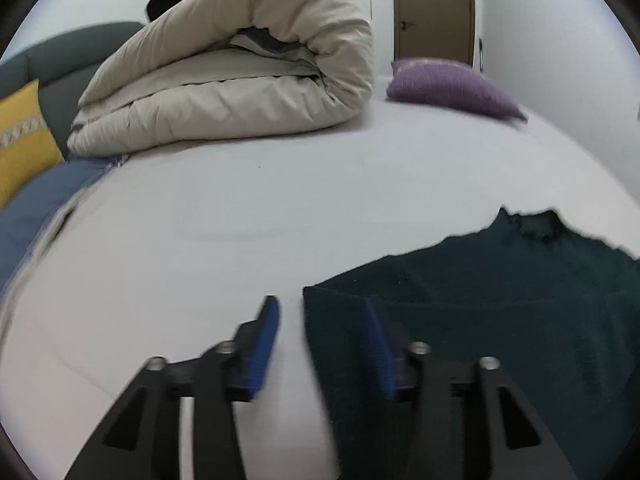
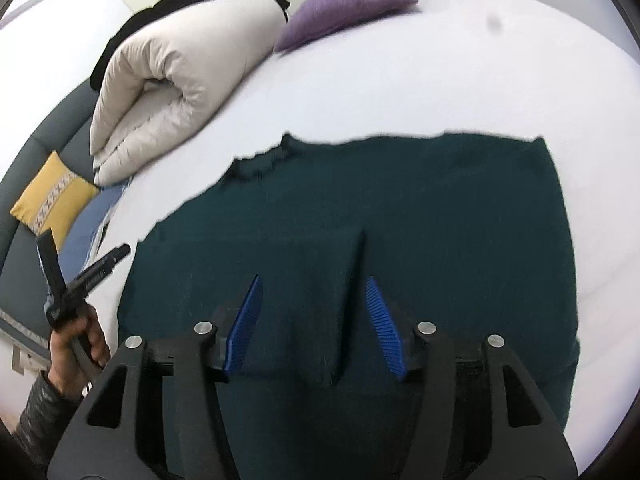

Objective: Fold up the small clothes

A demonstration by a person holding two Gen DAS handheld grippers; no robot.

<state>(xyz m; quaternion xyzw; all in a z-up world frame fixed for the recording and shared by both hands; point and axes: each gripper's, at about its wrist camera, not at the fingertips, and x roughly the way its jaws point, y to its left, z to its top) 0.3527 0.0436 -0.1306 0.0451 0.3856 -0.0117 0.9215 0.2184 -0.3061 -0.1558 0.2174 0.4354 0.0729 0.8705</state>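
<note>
A: Start at your left fingers (image 1: 320,312). How do they stand?

B: Parted about halfway, nothing pinched between the blue pads (image 1: 262,354). Your left pad hangs over bare bed (image 1: 200,220); the right one sits over the edge of the sweater (image 1: 500,300). The picture is blurred, so whether that pad touches the knit I can't tell.

A: And your right fingers (image 2: 314,284)?

B: Also about half open and empty. They hover above the middle of the sweater, right over a raised fold (image 2: 352,300) that runs between the pads without being gripped.

A: Where does the sweater lie?

B: Spread flat on the white bed, dark green, its collar (image 2: 260,162) toward the duvet (image 2: 172,80).

A: What else is around you?

B: In the right view your left hand (image 2: 80,344) grips its tool at the sweater's left edge, a dark quilted sleeve (image 2: 36,420) behind it. Further out, the rolled beige duvet lies near the head of the bed, a purple cushion (image 2: 344,8) beside it, a yellow cushion (image 2: 52,204) against the grey headboard (image 1: 80,52). A brown door (image 1: 434,8) stands beyond.
</note>
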